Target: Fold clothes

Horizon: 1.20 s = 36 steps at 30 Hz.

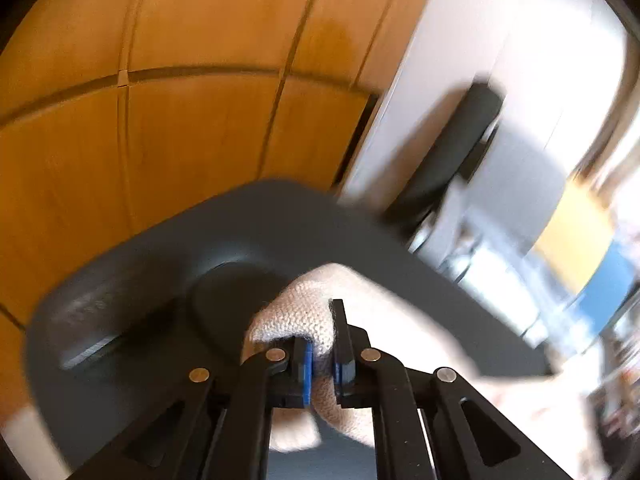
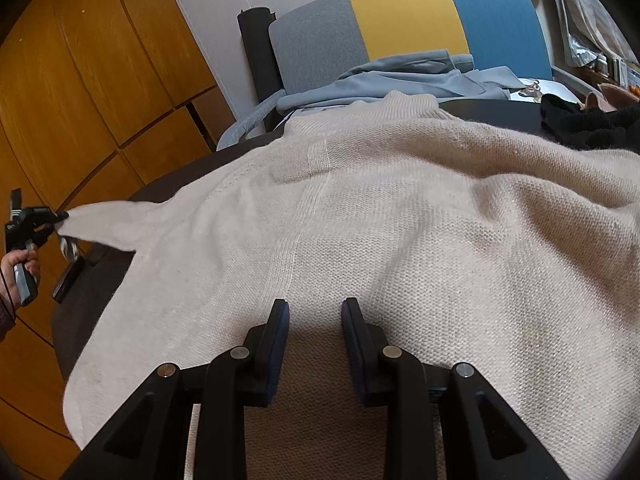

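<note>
A cream knit sweater (image 2: 400, 220) lies spread over a dark table (image 2: 168, 184), filling my right wrist view. Its sleeve runs out as a long strip toward the middle left of the frame, where my left gripper (image 2: 60, 218) is clenched on its end. My right gripper (image 2: 314, 312) rests over the hem at lower centre, jaws apart, gripping nothing. The left is the nearer one for folding the sleeve inward.

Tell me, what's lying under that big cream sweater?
Under the cream sweater a dark table shows at the far edge and on the left. Whatever else lies beneath its middle is covered. The left gripper pinches its sleeve tip.
</note>
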Motion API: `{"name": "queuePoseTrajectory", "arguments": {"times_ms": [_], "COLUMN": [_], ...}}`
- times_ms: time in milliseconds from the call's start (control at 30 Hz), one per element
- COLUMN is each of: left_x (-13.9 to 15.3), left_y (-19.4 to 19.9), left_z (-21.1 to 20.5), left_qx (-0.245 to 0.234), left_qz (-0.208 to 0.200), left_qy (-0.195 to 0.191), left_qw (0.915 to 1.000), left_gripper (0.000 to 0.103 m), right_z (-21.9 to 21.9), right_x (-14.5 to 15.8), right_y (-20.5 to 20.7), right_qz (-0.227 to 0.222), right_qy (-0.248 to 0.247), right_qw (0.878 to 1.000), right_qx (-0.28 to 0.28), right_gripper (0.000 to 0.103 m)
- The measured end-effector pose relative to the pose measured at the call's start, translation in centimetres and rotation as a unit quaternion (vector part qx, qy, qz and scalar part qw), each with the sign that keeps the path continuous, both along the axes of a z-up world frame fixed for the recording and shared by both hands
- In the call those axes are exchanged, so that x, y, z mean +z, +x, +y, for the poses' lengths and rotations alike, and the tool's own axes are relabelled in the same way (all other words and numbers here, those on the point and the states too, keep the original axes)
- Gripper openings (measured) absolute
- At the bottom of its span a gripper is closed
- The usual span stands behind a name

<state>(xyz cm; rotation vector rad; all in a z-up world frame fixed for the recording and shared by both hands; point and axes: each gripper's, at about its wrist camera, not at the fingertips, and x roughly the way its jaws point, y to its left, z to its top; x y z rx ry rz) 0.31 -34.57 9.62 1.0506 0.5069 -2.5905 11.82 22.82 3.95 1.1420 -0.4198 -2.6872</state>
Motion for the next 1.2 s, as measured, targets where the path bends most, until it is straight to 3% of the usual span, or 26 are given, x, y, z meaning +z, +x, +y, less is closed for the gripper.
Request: {"name": "queuePoseTrajectory", "arguments": {"times_ms": [167, 233, 267, 300, 333, 433, 567, 633, 700, 800, 933, 1033, 1100, 1200], "left_x": [-7.1, -6.3, -5.8, -5.2, -4.6, -2.8, 0.3, 1.2, 0.9, 0.1, -1.7, -3.9, -5.5, -7.6], "left_y": [1.2, 3.0, 3.3, 3.4, 3.5, 4.0, 6.5, 7.2, 6.7, 7.5, 7.4, 7.2, 7.6, 7.1], "left_z": [-0.6, -1.2, -1.6, -2.2, -2.8, -4.3, -3.0, -0.4, 4.0, 13.8, 25.7, 33.0, 37.0, 39.0], "left_qx": [0.021, 0.036, 0.047, 0.063, 0.080, 0.130, 0.164, 0.138, 0.070, -0.057, -0.212, -0.274, -0.299, -0.312], "left_qz": [-0.150, -0.097, -0.090, -0.100, -0.109, -0.132, -0.104, -0.069, -0.045, -0.026, -0.006, -0.021, -0.040, -0.055], "left_qy": [-0.020, -0.008, -0.007, -0.021, -0.035, -0.086, -0.148, -0.130, -0.090, -0.056, -0.035, -0.035, -0.042, -0.073], "left_qw": [0.9883, 0.9946, 0.9948, 0.9928, 0.9902, 0.9789, 0.9697, 0.9794, 0.9924, 0.9965, 0.9766, 0.9610, 0.9525, 0.9456], "left_gripper": [0.017, 0.027, 0.034, 0.048, 0.052, 0.053, 0.055, 0.055, 0.057, 0.058, 0.061, 0.063, 0.063, 0.066], "right_z": [0.3, 0.4, 0.5, 0.5, 0.6, 0.7, 0.6, 0.4, 0.2, -0.4, -1.0, 0.0, 1.8, 7.1], "right_x": [-0.1, -0.1, -0.1, -0.1, -0.1, -0.1, -0.1, -0.1, 0.0, 0.7, 2.6, 2.4, 2.3, 4.4], "right_y": [-0.1, -0.1, -0.1, -0.1, -0.2, -0.2, -0.2, -0.1, -0.2, -0.1, 1.1, 1.3, 1.6, 4.3], "right_qz": [-0.001, -0.001, -0.001, -0.001, -0.001, 0.000, 0.001, 0.001, -0.002, -0.014, -0.011, -0.038, -0.050, -0.010], "right_qy": [-0.006, -0.010, -0.012, -0.015, -0.017, -0.019, -0.018, -0.014, -0.003, 0.024, 0.078, 0.088, 0.054, -0.039], "right_qw": [1.000, 1.000, 1.000, 1.000, 1.000, 1.000, 1.000, 1.000, 1.000, 1.000, 0.997, 0.995, 0.996, 0.995], "right_qx": [0.001, 0.001, 0.001, 0.001, 0.000, 0.000, -0.001, -0.002, -0.003, -0.007, -0.020, -0.033, -0.048, -0.093], "right_gripper": [0.028, 0.028, 0.028, 0.028, 0.028, 0.028, 0.028, 0.028, 0.028, 0.027, 0.027, 0.027, 0.027, 0.027]}}
